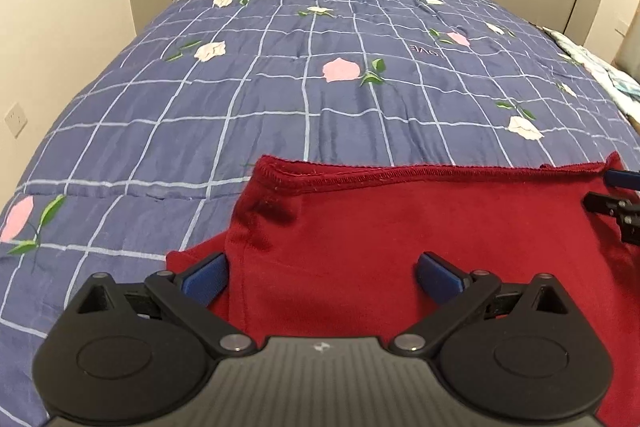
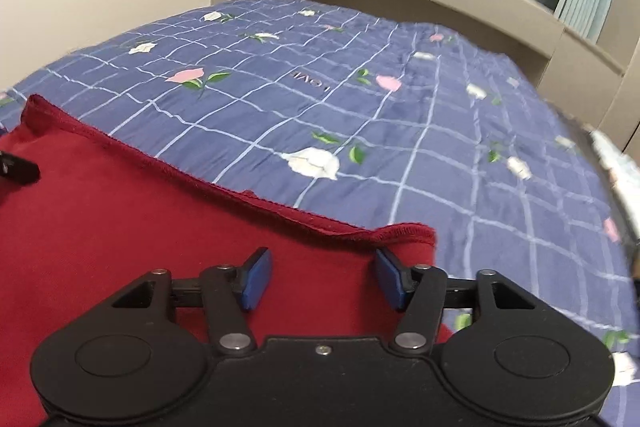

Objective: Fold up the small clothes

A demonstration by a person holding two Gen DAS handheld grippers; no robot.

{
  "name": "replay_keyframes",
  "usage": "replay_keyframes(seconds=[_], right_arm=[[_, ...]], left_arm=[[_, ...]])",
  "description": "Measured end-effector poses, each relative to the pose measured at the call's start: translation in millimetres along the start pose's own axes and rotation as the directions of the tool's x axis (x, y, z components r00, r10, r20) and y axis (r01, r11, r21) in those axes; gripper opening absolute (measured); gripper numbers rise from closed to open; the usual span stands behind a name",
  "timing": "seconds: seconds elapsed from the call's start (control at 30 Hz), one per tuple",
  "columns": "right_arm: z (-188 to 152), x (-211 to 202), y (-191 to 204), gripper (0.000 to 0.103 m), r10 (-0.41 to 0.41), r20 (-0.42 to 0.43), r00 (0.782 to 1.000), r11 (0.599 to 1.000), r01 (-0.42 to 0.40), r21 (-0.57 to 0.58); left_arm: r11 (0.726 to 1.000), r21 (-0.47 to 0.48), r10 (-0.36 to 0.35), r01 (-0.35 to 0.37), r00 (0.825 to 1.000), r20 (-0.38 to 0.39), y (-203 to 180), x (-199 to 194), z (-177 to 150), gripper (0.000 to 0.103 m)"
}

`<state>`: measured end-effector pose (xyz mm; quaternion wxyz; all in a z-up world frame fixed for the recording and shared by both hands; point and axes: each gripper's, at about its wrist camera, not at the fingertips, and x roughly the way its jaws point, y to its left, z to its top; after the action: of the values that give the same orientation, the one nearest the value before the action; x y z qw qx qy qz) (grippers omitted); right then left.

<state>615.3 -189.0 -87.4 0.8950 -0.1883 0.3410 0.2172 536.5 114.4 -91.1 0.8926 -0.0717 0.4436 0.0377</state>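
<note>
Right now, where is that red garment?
The red garment lies on the near part of the blue flowered quilt, directly under both open grippers in both wrist views.

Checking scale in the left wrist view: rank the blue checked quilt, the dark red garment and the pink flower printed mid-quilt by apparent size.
1. Blue checked quilt, largest.
2. Dark red garment, though its nearness to the camera inflates it.
3. Pink flower, smallest by far.

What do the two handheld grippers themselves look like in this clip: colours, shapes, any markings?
Both look alike. The left gripper and right gripper each have a dark grey, finely ribbed body, two round black housings at the sides, black link arms with silver pivot pins, and flat blue pads on the fingertips. The left body carries a small pale mark; the right shows a small screw. No cables, hands or sleeves are visible.
</note>
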Motion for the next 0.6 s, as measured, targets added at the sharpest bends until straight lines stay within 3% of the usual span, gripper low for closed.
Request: replay_keyframes(seconds=[0.13,0.33,0.6], right_arm=[[-7.2,-33.6,7.6,0.075,-0.057,0.062,0.996,0.996,0.06,-0.06],[-25.3,-91.0,14.1,0.093,-0.041,0.127,0.991,0.999,0.044,-0.02],[-51.6,-131.9,43.1,0.099,0.001,0.139,0.99,0.996,-0.014,0.09]], left_arm=[[1.0,-0.027,0.013,-0.013,1.0,0.008,2.8,-13.8,1.6,0.102],[0.999,-0.037,0.018,-0.017,1.0,0.014,5.1,-42.3,-3.7,0.102],[0.995,-0.083,0.059,-0.061,0.998,-0.017,10.3,-74.5,-33.0,0.102]])
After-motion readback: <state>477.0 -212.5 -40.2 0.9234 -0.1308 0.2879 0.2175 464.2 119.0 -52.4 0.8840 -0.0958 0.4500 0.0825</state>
